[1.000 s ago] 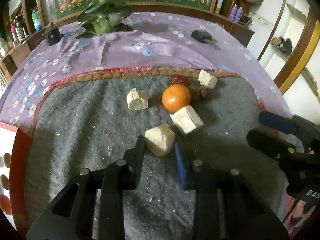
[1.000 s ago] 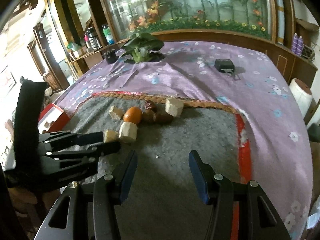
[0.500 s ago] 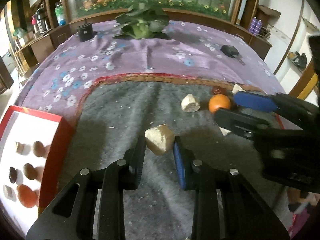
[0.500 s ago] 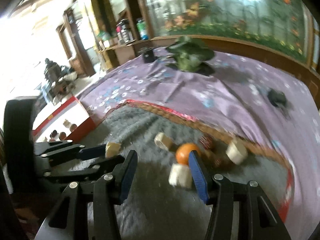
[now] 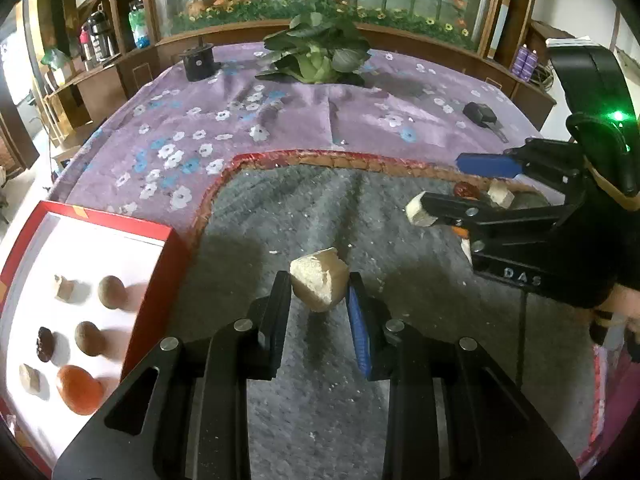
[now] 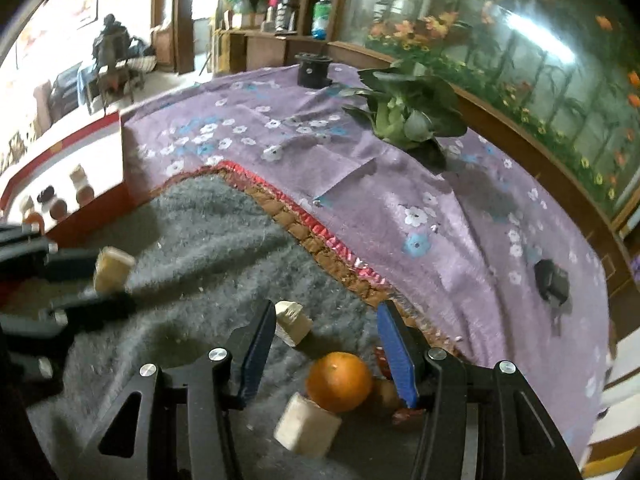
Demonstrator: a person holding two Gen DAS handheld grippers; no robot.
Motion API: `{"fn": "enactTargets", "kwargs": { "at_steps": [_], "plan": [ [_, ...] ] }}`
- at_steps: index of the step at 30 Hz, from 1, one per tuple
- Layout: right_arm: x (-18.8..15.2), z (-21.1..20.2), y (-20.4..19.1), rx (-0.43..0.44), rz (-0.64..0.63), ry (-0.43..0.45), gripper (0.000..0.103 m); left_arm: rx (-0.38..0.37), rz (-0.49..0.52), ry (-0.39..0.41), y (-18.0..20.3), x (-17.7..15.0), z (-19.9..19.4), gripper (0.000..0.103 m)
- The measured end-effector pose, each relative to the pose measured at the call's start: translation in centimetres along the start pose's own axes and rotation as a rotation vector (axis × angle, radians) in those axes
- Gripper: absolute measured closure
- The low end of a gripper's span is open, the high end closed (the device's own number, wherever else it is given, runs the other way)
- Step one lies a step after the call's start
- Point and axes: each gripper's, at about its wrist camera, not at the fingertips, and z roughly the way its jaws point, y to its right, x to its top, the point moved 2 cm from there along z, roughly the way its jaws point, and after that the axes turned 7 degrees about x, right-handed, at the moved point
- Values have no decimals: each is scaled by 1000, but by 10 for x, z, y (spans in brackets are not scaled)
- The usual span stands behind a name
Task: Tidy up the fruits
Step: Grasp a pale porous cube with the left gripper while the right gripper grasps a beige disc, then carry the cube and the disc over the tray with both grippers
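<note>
We've got the left gripper clamped on a pale beige cut fruit chunk, lifted over the grey felt mat; red-rimmed white tray at 9 o'clock; right gripper spread wide above the round orange tangerine

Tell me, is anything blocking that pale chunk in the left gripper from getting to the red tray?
Nothing visible does. The pale chunk is clamped in the left gripper, and only bare grey mat lies between it and the red tray.
</note>
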Motion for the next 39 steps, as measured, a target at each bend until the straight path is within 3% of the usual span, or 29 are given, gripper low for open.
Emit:
{"fn": "enactTargets", "kwargs": {
  "at_steps": [6,13,15,16,18,22,25,30,39],
  "plan": [
    [7,14,20,-31,62,-14,51,-3,-3,-2,0,2,1,76],
    [5,4,18,163,141,20,51,1,-6,-4,-1,2,2,76],
    [4,13,13,165,132,-4,51,2,-7,-2,-1,2,1,76],
    [4,18,12,158,124,-16,54,1,-6,-4,-1,2,1,76],
    [3,29,12,166,132,-46,71,3,-4,-6,-1,2,1,76],
    [3,33,13,174,148,-31,78,17,-9,-2,-2,3,1,76],
    [2,24,13,161,171,-19,78,41,-13,4,-4,2,-3,76],
    [-4,-15,-3,128,196,80,79,81,-24,24,-9,-1,-14,76],
    [-17,-57,-57,175,244,158,79,140,-50,82,-28,-8,-45,76]
  ]
}}
